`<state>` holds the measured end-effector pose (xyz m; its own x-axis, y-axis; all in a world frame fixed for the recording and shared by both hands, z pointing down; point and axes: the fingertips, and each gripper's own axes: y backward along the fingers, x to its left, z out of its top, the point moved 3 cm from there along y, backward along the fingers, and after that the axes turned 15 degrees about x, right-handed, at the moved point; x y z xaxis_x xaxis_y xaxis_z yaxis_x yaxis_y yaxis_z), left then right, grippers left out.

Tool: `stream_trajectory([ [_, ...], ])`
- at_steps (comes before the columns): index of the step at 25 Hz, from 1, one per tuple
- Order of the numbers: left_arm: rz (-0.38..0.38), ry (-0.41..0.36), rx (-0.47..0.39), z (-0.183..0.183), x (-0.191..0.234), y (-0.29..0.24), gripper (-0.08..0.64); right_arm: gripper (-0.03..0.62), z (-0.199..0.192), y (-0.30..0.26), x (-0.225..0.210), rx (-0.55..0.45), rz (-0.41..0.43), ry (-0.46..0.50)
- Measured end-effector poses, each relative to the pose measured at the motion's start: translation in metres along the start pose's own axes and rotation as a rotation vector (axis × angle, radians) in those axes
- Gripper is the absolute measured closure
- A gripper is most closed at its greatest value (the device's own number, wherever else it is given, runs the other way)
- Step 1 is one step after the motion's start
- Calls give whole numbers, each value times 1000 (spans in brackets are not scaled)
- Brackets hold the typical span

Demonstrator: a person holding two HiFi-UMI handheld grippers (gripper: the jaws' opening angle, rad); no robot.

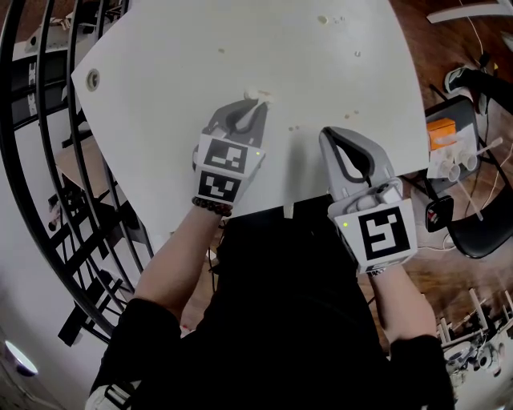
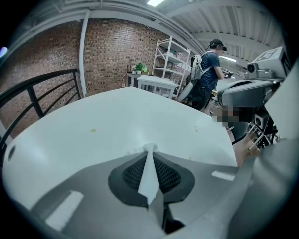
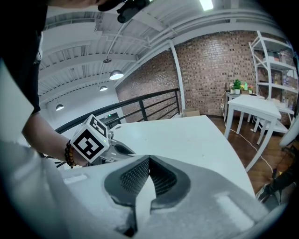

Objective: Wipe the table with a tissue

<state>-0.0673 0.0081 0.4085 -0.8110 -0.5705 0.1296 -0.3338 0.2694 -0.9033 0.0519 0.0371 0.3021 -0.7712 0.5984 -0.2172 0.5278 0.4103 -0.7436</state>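
– Left gripper [image 1: 255,102], how do its jaws stand?

– Pressed together on the tissue [image 2: 148,175]. In the left gripper view a white strip of it runs down between the dark ribbed pads, and a small crumpled end pokes out past the tips.

– Where is that in the head view?

– Just above the middle of the frame, with the jaws pointing toward the top. The tissue end sits at the tips, low over the white table [image 1: 160,48]. It looks to be resting on the top, but I cannot be sure that it touches.

– And the right gripper [image 1: 327,132]?

– Right of centre, near the table's lower edge and a little apart from the left one. In the right gripper view its pad tips meet with nothing caught between them. A pale wedge shows lower down between the jaw bodies, and I cannot tell what it is.

– Anything lying on the table?

– Small crumbs [image 1: 322,19] near the top of the frame, and two specks [image 1: 293,128] between the grippers.

– What else is there?

– A black railing [image 1: 32,160] curves down the left side of the head view. A bead bracelet [image 1: 212,206] circles the left wrist. At the upper right of the left gripper view a person [image 2: 208,70] stands beside a white shelf [image 2: 170,63], in front of a brick wall [image 2: 117,51].
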Motion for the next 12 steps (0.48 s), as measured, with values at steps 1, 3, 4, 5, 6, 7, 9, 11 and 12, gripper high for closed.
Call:
stream_trajectory([
  [1,-2,-3,-3,2,-1,0,537,604,1,1,-1,-1,-2,-1],
  [3,-7,-10,-11,7,-3,1,537,604,3,3,-4,-4,-8,-4],
  [4,-9,-14,-13,8,-4,1,537,604,4,4,-5,-7,-11,-4],
  [5,-10,-16,-15,9,-5,2,537,604,4,5,-5,-9,-14,-4],
  [6,-12,-19,-16,9,-6,2,537,604,4,5,-5,-11,-16,-4],
  [7,-13,-22,-16,9,-7,3,538,604,4,6,-5,-12,-18,-4],
  [9,-17,-31,-19,8,-9,6,537,604,4,8,-3,-15,-23,-6],
  [11,-23,-42,-22,7,-11,9,537,604,3,10,-1,-18,-29,-9],
  [12,-26,-48,-24,7,-13,10,537,604,3,11,-1,-19,-32,-11],
])
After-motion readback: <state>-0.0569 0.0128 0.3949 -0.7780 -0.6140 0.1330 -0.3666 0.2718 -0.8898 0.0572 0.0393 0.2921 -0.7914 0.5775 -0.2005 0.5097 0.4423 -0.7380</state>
